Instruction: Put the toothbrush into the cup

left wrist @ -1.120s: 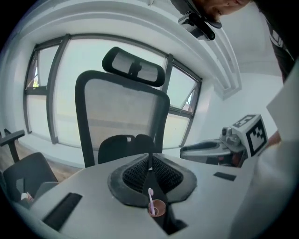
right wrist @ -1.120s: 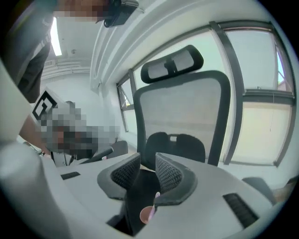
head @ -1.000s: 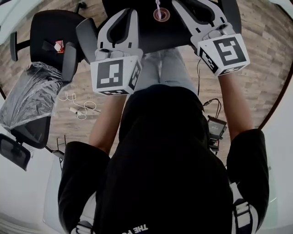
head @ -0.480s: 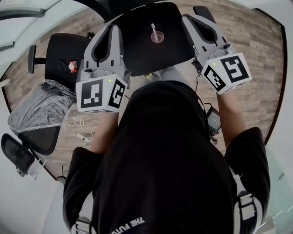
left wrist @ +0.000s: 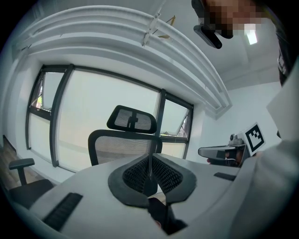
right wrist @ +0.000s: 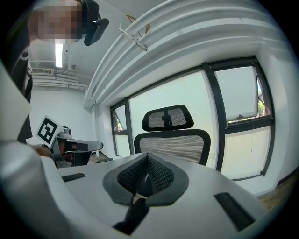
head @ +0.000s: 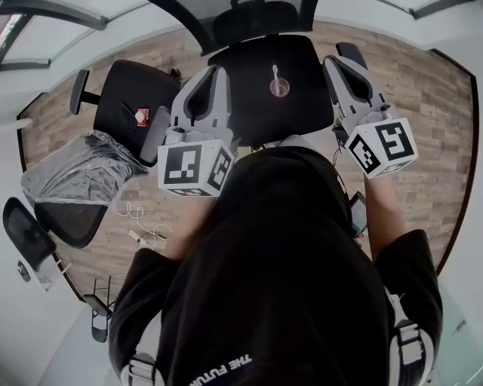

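Observation:
A pinkish clear cup [head: 279, 89] stands on the small black table [head: 249, 98], and a white toothbrush [head: 275, 75] stands upright inside it. My left gripper [head: 213, 73] is held up over the table's left edge, and its jaws are shut with nothing between them. At the table's right edge my right gripper [head: 341, 63] is also shut and holds nothing. Both sit well short of the cup. In the left gripper view the left gripper [left wrist: 150, 172] shows its dark pads pressed together, as does the right gripper [right wrist: 147, 172] in the right gripper view.
A black mesh office chair [head: 261, 16] stands beyond the table and shows in both gripper views [left wrist: 127, 140] [right wrist: 170, 135]. Another black chair [head: 124, 98] and a plastic-wrapped chair [head: 75, 170] stand at the left. Cables [head: 143, 226] lie on the wooden floor.
The head view has swung, so the table and cup sit lower in the frame. Both grippers stay shut and raised near the table's edges. The toothbrush stays in the cup.

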A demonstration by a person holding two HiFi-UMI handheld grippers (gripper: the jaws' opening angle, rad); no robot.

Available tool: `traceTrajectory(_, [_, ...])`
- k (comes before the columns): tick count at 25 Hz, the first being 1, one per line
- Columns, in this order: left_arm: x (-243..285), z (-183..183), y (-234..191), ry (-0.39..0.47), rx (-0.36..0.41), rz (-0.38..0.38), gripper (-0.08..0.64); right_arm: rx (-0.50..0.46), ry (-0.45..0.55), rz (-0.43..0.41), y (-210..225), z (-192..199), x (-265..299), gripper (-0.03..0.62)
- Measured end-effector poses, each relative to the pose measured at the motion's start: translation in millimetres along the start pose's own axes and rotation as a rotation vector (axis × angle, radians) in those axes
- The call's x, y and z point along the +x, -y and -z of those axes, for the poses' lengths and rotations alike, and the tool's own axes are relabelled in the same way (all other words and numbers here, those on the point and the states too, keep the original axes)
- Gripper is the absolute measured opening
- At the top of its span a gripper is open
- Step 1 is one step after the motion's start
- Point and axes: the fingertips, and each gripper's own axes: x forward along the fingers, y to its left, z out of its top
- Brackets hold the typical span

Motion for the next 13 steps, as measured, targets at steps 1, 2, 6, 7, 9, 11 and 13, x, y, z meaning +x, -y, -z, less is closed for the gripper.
traceTrajectory(1, [-1, -4, 1, 0.006, 0.002, -0.002, 0.040, -0.004, 0.002, -0.002, -1, -3, -1, 0.018])
traceTrajectory(2, [-2, -7, 2, 0.011, 0.003, -0.003, 0.040, -0.008, 0.005, -0.005, -2, -6, -1, 0.018])
traceTrajectory(6, [1, -14, 0, 0.028, 0.004, -0.015, 0.040, -0.023, 0.012, -0.031, -5, -12, 8, 0.018])
traceTrajectory(7, [2, -15, 0, 0.031, 0.005, -0.016, 0.040, -0.029, 0.013, -0.036, -6, -13, 10, 0.018])
traceTrajectory(9, [3, -18, 2, 0.033, 0.005, -0.015, 0.040, -0.035, 0.014, -0.039, -6, -16, 9, 0.018])
traceTrajectory(11, [2, -21, 6, 0.034, 0.004, -0.012, 0.040, -0.036, 0.014, -0.040, -7, -18, 7, 0.018])
traceTrajectory(13, [0, -24, 8, 0.035, 0.003, -0.011, 0.040, -0.034, 0.011, -0.042, -9, -20, 6, 0.018])
